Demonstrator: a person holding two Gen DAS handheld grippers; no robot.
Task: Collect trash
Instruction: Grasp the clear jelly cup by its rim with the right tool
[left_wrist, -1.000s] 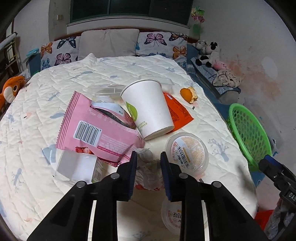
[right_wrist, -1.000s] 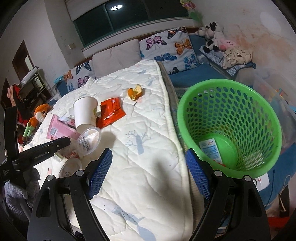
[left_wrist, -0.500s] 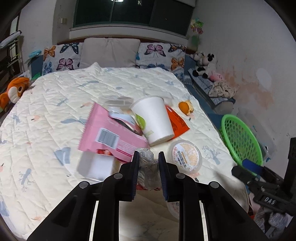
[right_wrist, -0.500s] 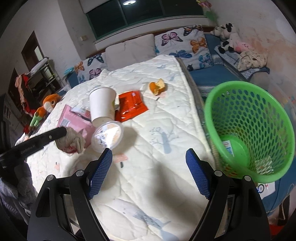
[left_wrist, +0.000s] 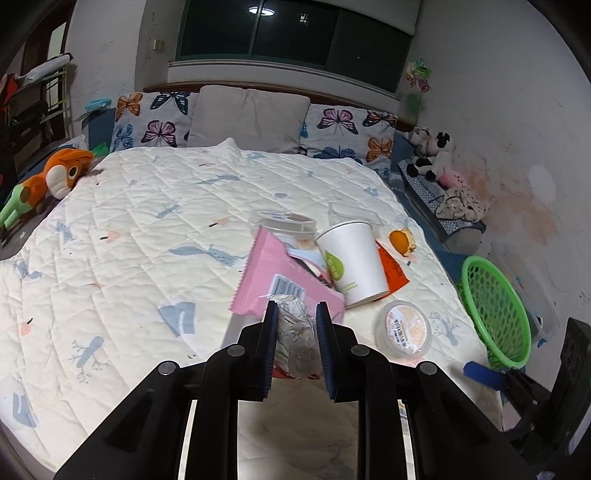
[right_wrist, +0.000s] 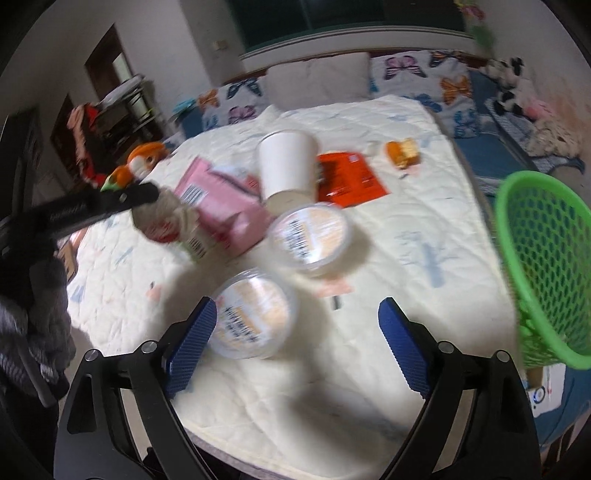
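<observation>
On the bed: one white paper cup (left_wrist: 352, 260), two sealed round tubs (right_wrist: 309, 236) (right_wrist: 253, 317), one pink wrapper (left_wrist: 279, 284), one orange wrapper (right_wrist: 345, 179), one crumpled paper wad (left_wrist: 295, 334) and one piece of orange peel (left_wrist: 402, 240). One green basket (left_wrist: 496, 310) stands off the bed's right edge. Two butterfly pillows (left_wrist: 147, 122) (left_wrist: 349, 133) and one plain pillow (left_wrist: 247, 118) line the head.

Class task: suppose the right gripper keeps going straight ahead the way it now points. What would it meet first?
Probably the nearer sealed cup, which sits partly between the open jaws of the right gripper. A second cup lies beyond it. The view is blurred, so depth is uncertain.

Both wrist views overlook the littered bed (left_wrist: 129, 236) toward its pillows.
</observation>
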